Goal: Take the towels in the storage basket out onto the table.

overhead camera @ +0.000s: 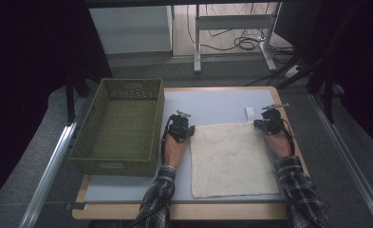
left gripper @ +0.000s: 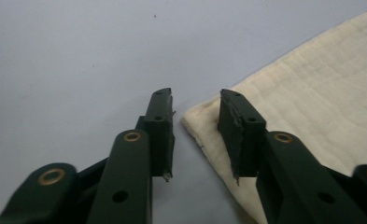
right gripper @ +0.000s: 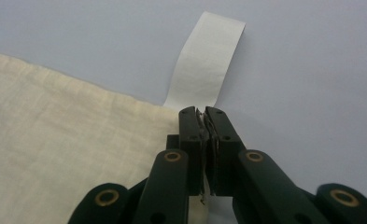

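Both forearms reached forward, low over the counter (overhead camera: pixel 222 97). Left claw (left gripper: pixel 196 105) was spread, straddling the cream cloth's (overhead camera: pixel 234 159) far-left corner; right claw (right gripper: pixel 204 114) was pinched on the far-right corner.

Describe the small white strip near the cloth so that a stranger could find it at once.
Start from the cream cloth spread on the grey table, right of the green basket. Go to its far right corner, where the right gripper is shut on the cloth. The strip lies flat there, pointing away from the cloth; it is smooth white, not woven.
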`<state>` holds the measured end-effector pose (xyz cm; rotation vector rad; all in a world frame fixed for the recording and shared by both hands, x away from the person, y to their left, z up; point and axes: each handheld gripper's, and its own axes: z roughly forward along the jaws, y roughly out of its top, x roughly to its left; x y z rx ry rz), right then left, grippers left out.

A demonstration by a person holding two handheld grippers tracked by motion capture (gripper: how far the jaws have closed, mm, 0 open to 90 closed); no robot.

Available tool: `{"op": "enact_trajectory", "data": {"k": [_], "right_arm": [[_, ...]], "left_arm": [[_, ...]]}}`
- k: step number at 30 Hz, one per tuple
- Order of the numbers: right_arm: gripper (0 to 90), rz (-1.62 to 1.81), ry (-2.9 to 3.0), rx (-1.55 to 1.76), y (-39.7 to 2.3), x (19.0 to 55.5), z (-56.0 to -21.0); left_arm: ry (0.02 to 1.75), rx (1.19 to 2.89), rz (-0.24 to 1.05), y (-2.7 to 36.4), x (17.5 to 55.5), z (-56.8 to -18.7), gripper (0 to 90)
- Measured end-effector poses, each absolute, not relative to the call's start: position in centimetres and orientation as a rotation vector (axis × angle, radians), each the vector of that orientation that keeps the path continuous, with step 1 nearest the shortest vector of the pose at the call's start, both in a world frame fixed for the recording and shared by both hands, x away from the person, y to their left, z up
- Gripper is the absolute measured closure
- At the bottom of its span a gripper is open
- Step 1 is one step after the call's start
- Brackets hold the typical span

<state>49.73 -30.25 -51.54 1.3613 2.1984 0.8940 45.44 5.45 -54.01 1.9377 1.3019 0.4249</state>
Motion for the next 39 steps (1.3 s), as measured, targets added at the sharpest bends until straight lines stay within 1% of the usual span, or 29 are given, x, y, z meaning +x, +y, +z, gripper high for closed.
{"op": "enact_trajectory", "data": {"k": [3,6,16,25,31,37,39], "right_arm": [[86.6,0.89,2.19,1.351,-30.2,49.6,-51.5],[86.6,0.892,2.191,1.342,-30.3,49.3,-51.5],[86.6,0.925,2.189,1.3,-30.8,48.3,-50.0],[86.6,0.966,2.182,1.262,-31.4,46.4,-48.4],[86.6,0.997,2.178,1.236,-32.1,44.5,-48.0],[86.5,1.009,2.183,1.206,-32.9,42.5,-47.6],[86.5,1.003,2.189,1.197,-33.0,41.8,-47.6]], "left_arm": [[1.288,1.926,0.382,5.7,45.4,-54.1,83.7],[1.275,1.938,0.387,5.7,45.3,-54.0,86.2],[1.237,1.891,0.401,6.2,44.3,-52.8,86.7],[1.176,1.874,0.455,6.0,42.1,-51.3,86.6],[1.129,1.915,0.491,5.6,40.4,-50.8,86.6],[1.062,2.009,0.571,4.7,38.4,-50.3,86.4],[1.051,2.008,0.562,4.6,37.8,-50.3,86.4]]}}
